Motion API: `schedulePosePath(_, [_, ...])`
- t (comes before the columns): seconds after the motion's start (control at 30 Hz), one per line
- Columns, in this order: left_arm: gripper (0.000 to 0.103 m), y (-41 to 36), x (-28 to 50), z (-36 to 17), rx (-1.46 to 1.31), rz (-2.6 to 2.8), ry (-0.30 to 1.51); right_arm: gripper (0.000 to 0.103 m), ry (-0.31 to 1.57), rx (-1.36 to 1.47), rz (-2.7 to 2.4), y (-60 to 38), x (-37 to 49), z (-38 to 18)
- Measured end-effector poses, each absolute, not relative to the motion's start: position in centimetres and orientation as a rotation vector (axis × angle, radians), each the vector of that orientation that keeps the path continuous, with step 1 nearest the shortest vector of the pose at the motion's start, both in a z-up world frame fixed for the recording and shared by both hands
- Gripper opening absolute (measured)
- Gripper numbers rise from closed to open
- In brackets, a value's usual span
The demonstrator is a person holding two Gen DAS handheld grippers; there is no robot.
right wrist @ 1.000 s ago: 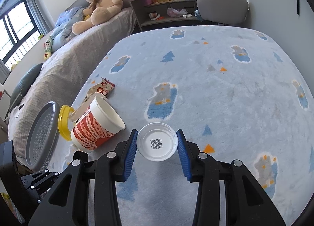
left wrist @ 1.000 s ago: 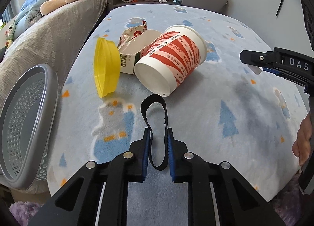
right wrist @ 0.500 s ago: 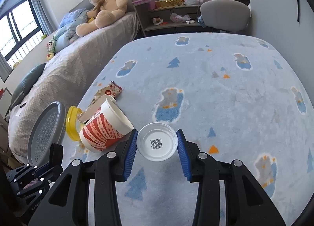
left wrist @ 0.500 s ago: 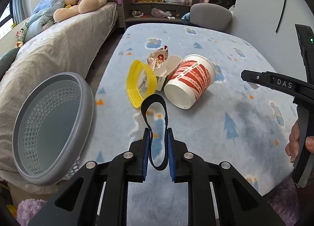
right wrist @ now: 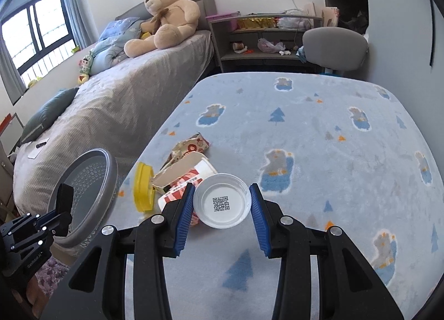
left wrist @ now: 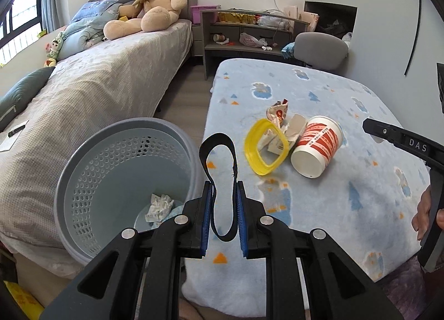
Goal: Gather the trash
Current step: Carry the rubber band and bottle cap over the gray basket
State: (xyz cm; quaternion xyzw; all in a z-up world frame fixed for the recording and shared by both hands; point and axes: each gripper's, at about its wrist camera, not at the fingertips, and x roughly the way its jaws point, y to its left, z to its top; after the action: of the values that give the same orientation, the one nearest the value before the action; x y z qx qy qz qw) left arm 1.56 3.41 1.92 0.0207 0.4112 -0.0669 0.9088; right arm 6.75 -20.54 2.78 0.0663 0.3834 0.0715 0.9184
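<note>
My left gripper [left wrist: 223, 197] is shut on a black loop strap [left wrist: 219, 159] that stands up between its blue pads, beside the rim of the grey perforated bin [left wrist: 83, 170]. The bin holds crumpled white paper [left wrist: 159, 206]. My right gripper [right wrist: 222, 203] is shut on a white plastic lid [right wrist: 222, 204] with a QR code, held above the table. On the blue patterned tablecloth [right wrist: 305, 131] lie a red-and-white paper cup [left wrist: 316, 150] on its side, a yellow ring-shaped lid [left wrist: 265, 150], a torn carton [left wrist: 294, 128] and a crumpled wrapper [left wrist: 277, 111].
A bed [left wrist: 91, 89] with a large teddy bear [left wrist: 149, 9] runs along the left, with the bin between it and the table. A grey shelf [left wrist: 244, 34] and a grey chair [left wrist: 319, 47] stand beyond the table. A hand [left wrist: 421, 209] grips the right tool.
Both grippers rose and drew back from the trash pile. The left one swung left with the strap, so the bin's inside came into view. The right keeps the lid.
</note>
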Motion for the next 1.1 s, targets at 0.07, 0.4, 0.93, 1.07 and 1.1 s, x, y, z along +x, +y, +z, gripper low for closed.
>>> schedulePosePath(0.07, [0.017, 4.9, 1.8, 2.4, 0.042, -0.118, 0.833, 0.039, 0.791, 0.121, 0.172, -19.0, 7.1, 3.0])
schedulePosePath(0.4, [0.017, 12.3, 3.5, 2.2, 0.022, -0.004, 0.816, 0.039, 0.799, 0.042, 0.348, -9.0, 8.6, 3.5])
schedulePosePath(0.93, [0.017, 17.1, 4.5, -0.6, -0.068, 0.092, 0.846, 0.039, 0.825, -0.039, 0.526, 1.4, 9.8, 2.4])
schedulePosePath(1.07, [0.017, 17.7, 4.4, -0.9, -0.088, 0.102, 0.852, 0.039, 0.847, -0.054, 0.54, 2.6, 9.9, 1.7])
schedulePosePath(1.1, [0.017, 17.8, 4.5, -0.9, -0.091, 0.104, 0.855, 0.04, 0.854, -0.055, 0.543, 2.7, 10.0, 1.5])
